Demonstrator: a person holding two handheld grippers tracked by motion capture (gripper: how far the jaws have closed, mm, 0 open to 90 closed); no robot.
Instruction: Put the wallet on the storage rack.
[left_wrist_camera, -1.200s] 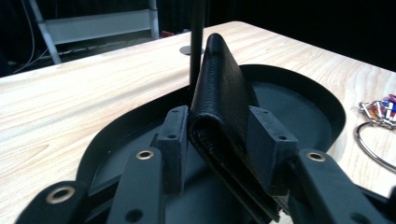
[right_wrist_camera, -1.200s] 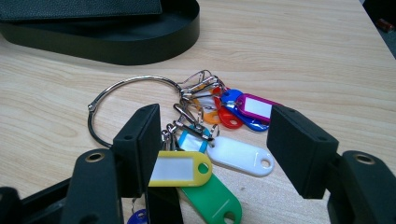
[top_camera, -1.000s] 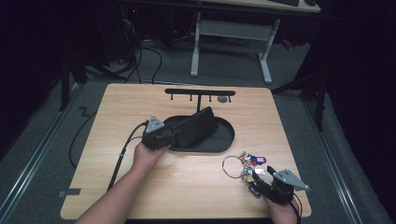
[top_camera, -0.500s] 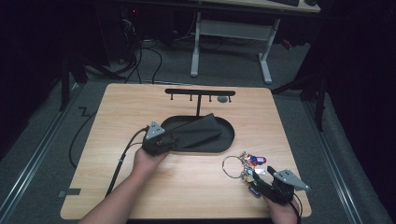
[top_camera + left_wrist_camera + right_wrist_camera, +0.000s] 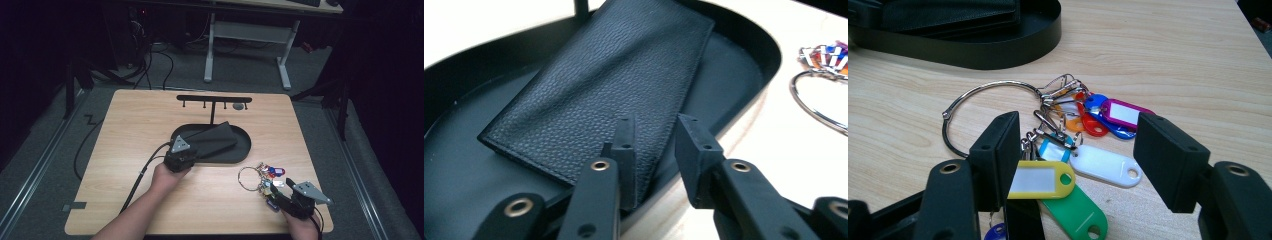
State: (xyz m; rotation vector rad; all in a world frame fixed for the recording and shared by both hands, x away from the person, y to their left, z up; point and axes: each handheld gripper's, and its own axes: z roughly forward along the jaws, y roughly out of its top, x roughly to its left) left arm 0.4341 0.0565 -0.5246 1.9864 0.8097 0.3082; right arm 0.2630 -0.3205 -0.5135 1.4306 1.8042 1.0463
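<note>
Just ahead of the spread left gripper (image 5: pixel 651 150), a pebbled black wallet (image 5: pixel 609 85) is held in the tray (image 5: pixel 744 55); the right gripper (image 5: pixel 1075 165) is spread around tagged keys (image 5: pixel 1083 145).

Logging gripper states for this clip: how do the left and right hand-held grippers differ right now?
The left hand-held gripper has its jaws narrowly parted at the rim of the black tray, beside the black wallet; the right hand-held gripper is spread wide around the key tags on the table. Left sits mid-table, right near the front edge. Neither grips anything.
</note>
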